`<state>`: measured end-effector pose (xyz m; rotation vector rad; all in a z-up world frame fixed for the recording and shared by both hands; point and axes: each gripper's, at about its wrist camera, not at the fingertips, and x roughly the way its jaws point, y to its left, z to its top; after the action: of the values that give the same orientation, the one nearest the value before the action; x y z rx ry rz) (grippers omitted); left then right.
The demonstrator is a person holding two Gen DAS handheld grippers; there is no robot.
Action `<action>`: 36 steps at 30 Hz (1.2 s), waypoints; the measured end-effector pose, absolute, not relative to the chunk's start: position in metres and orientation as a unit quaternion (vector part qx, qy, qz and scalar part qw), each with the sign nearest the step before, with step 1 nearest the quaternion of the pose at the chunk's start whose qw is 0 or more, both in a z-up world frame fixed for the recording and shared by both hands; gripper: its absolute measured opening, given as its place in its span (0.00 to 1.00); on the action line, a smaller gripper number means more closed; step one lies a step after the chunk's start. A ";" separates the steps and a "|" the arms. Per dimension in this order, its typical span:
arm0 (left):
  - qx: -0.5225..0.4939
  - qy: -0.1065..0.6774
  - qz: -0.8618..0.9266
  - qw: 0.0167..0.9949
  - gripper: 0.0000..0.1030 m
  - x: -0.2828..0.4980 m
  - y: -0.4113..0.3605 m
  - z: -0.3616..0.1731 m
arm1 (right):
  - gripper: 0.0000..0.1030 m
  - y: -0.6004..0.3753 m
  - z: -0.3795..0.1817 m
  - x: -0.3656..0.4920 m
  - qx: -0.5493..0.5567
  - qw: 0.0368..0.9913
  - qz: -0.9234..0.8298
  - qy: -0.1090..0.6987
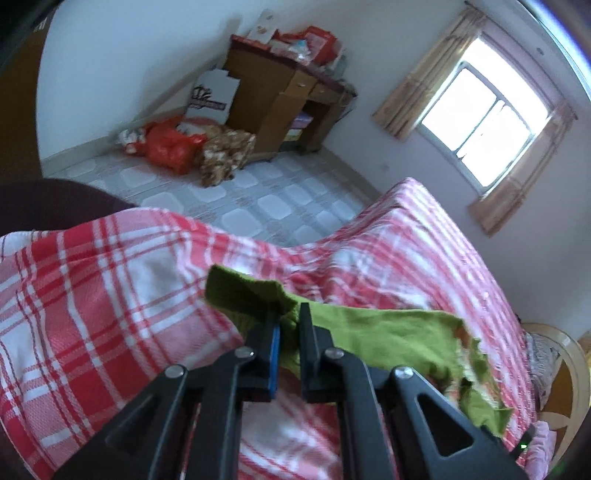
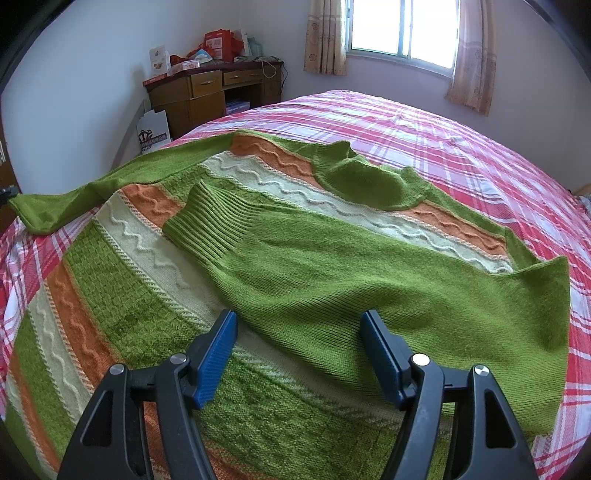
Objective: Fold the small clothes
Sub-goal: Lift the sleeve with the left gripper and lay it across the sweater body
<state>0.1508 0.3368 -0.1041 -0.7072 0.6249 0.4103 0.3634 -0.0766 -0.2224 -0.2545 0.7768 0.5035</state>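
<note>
Sweater point(image 2: 280, 258) lies spread on the plaid bed point(image 2: 461, 147), one sleeve folded across its body. Right gripper point(image 2: 299, 350) hovers over it, fingers released wide. Left gripper point(image 1: 290, 328) fingers clenched on a green sleeve edge. Desk point(image 2: 207, 92) at 11 o'clock, window point(image 2: 402, 29) at 1.

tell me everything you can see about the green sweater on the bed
The green knitted sweater with orange and cream wavy-cable stripes lies spread on the red-and-white plaid bedsheet. One sleeve with a ribbed cuff is folded across its body; the other stretches towards the bed's edge, its end pinched and lifted by the left gripper. The open right gripper hovers above it.
</note>
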 end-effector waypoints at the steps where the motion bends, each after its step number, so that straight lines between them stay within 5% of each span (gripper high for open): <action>1: -0.336 0.297 0.190 0.873 0.07 0.153 0.334 -0.100 | 0.68 -0.077 -0.222 0.364 -0.121 0.886 0.244 0.375; 21: -0.258 0.202 0.081 0.941 0.07 0.228 0.214 0.050 | 0.68 -0.163 -0.160 0.315 -0.007 0.907 0.272 0.322; 36: -0.209 0.218 -0.075 0.950 0.07 0.307 0.042 0.048 | 0.68 -0.218 -0.174 0.285 0.043 0.912 0.245 0.327</action>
<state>0.3069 0.0422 0.0476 -0.4253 0.4433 -0.1531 0.2849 -0.2182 -0.1738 0.0895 0.6747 0.5046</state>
